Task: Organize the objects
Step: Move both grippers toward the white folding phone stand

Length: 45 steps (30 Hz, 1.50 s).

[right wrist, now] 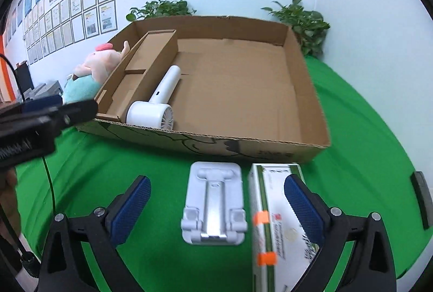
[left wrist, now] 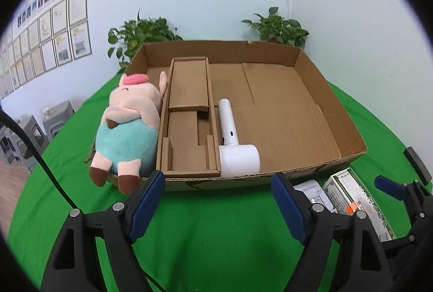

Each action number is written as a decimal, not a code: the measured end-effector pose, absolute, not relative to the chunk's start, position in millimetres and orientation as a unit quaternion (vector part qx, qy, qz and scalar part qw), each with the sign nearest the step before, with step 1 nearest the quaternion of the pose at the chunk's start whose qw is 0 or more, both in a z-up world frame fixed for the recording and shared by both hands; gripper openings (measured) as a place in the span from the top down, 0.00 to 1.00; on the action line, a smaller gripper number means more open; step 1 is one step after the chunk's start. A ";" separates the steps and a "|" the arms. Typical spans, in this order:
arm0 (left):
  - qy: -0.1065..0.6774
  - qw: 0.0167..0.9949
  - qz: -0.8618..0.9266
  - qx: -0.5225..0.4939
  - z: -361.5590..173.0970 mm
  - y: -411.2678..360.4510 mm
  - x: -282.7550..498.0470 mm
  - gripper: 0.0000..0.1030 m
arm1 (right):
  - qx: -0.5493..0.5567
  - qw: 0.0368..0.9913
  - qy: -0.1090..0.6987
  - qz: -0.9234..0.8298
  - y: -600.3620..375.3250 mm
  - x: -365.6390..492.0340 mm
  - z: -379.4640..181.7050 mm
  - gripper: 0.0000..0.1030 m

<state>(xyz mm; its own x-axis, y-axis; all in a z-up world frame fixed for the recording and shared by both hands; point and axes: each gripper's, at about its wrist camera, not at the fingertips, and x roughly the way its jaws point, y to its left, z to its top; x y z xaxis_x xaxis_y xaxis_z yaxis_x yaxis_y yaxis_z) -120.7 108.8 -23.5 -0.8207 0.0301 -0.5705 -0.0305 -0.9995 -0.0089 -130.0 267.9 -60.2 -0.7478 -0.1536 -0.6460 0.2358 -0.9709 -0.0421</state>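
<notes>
A shallow cardboard tray [right wrist: 305,92] is sitting on the green cloth [right wrist: 130,162], already holding a plush pig [left wrist: 130,127] at its left wall, a cardboard insert [left wrist: 189,113] and a white handheld fan [right wrist: 158,105]. Just in front of it, a white folding phone stand [right wrist: 213,205] and a green-and-white carton [right wrist: 273,216] are still waiting outside. The right gripper [right wrist: 216,208] is hovering spread wide around the stand, gripping nothing; the left gripper [left wrist: 217,205] is likewise gaping empty.

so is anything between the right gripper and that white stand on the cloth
Nothing visible. The right gripper is open with the white stand lying directly between its fingers. The green-and-white box sits beside it, overlapped by the right-hand finger.
</notes>
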 end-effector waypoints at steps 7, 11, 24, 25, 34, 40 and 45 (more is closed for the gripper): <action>-0.007 0.022 0.958 -0.286 -27.3 120.7 -108.2 0.22 | 0.337 0.114 0.052 -0.933 280.1 -120.5 -58.0 0.03; -0.016 0.023 0.957 -0.288 -30.7 122.6 -107.8 0.22 | 0.344 0.119 0.049 -0.930 282.8 -117.7 -62.4 0.03; -0.034 0.066 0.941 -0.331 -54.0 127.4 -111.6 0.22 | 0.316 0.230 0.042 -0.919 289.1 -83.3 -74.2 0.05; -0.035 0.071 0.938 -0.338 -58.0 128.5 -112.1 0.22 | 0.321 0.250 0.041 -0.913 287.9 -80.0 -79.0 0.05; -0.046 0.120 0.909 -0.396 -86.5 144.4 -123.2 0.22 | 0.377 0.267 0.021 -0.886 280.5 -94.7 -107.0 0.10; -0.054 0.118 0.905 -0.405 -92.1 143.1 -125.5 0.22 | 0.381 0.213 0.065 -0.897 281.4 -114.7 -117.1 0.11; -0.056 0.101 0.905 -0.409 -94.2 137.4 -128.0 0.23 | 0.389 0.198 0.076 -0.896 280.0 -133.3 -119.7 0.11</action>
